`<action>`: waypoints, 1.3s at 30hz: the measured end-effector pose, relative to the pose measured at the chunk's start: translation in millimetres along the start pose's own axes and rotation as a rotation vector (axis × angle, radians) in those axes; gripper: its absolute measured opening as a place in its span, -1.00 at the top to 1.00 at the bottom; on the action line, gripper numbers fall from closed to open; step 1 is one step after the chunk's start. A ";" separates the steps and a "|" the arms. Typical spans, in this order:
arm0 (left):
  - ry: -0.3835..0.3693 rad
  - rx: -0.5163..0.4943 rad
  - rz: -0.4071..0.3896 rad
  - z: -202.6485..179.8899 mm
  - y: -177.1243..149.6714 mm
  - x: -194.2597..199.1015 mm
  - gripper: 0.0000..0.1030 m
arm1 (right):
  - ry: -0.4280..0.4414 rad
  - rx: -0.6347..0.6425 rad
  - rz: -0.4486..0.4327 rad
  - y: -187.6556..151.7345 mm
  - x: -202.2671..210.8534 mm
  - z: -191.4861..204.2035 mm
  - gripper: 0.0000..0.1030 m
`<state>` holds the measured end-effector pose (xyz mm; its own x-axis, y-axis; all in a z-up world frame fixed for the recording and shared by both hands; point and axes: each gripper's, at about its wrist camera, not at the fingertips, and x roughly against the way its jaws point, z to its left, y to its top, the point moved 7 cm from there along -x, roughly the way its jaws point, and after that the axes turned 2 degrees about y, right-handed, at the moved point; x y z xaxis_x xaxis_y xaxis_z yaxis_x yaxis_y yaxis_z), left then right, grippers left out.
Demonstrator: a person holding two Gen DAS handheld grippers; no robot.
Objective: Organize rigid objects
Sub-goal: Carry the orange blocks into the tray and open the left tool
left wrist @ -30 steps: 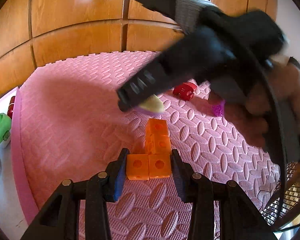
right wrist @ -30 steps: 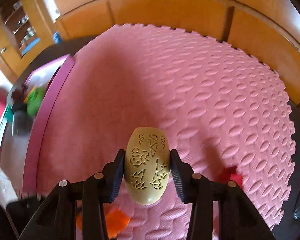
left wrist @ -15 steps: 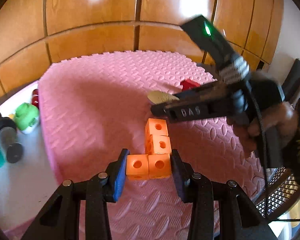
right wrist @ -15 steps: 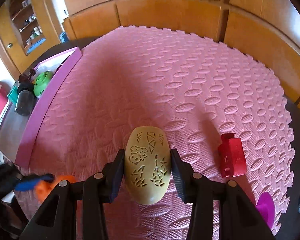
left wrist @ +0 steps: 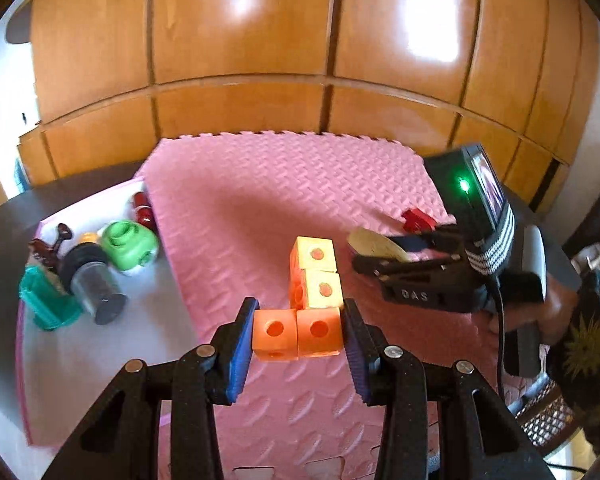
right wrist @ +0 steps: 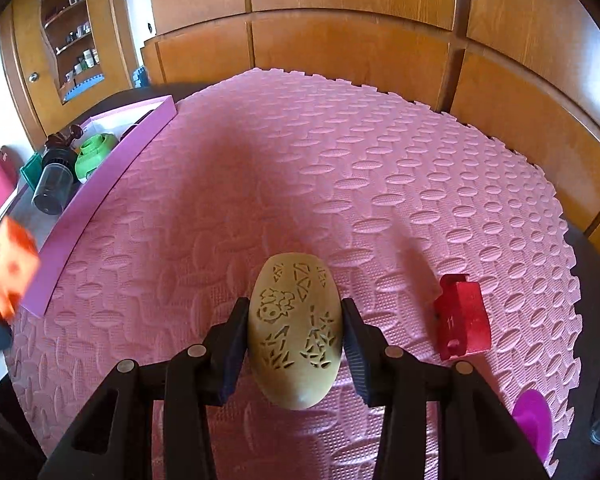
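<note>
While a pink tray (left wrist: pixel 32 360) of sorted items waits at far left, the left gripper (left wrist: pixel 298 338) clamps linked orange cubes (left wrist: pixel 298 338) above the pink mat (left wrist: pixel 260 200); right, the right gripper (right wrist: pixel 296 334) clamps a carved beige oval (right wrist: pixel 296 328), likely tray-bound.

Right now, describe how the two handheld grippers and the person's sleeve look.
Both grippers have black plastic frames with triangular cutouts, silver screws and ribbed dark blue pads: left gripper, right gripper. Seen from the left wrist, the right unit bears white letters "DAS", a green light beside a small screen, a black-and-white striped band and a black cable. The sleeve is dark with a yellow leaf-like print.
</note>
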<state>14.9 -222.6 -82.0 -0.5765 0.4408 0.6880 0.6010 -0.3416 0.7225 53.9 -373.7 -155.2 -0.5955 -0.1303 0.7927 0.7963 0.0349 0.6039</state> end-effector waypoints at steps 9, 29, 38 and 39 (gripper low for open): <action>0.058 0.049 -0.042 28.2 11.6 18.5 0.19 | -0.003 0.001 -0.004 0.4 -0.2 0.0 0.14; 0.235 0.318 -0.023 170.4 -25.2 49.3 0.19 | -0.019 0.020 -0.025 1.2 1.8 1.2 0.15; 0.217 0.375 0.084 190.1 -58.1 24.3 0.19 | -0.020 0.021 -0.025 1.5 1.9 1.2 0.15; 0.218 0.375 0.088 190.8 -56.3 20.2 0.19 | -0.020 0.021 -0.025 1.5 1.9 1.2 0.15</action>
<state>75.0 -36.1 -121.8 -0.5934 0.2242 0.7731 0.7891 -0.0275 0.6136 53.8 -372.7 -152.6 -0.6175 -0.1119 0.7786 0.7787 0.0530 0.6252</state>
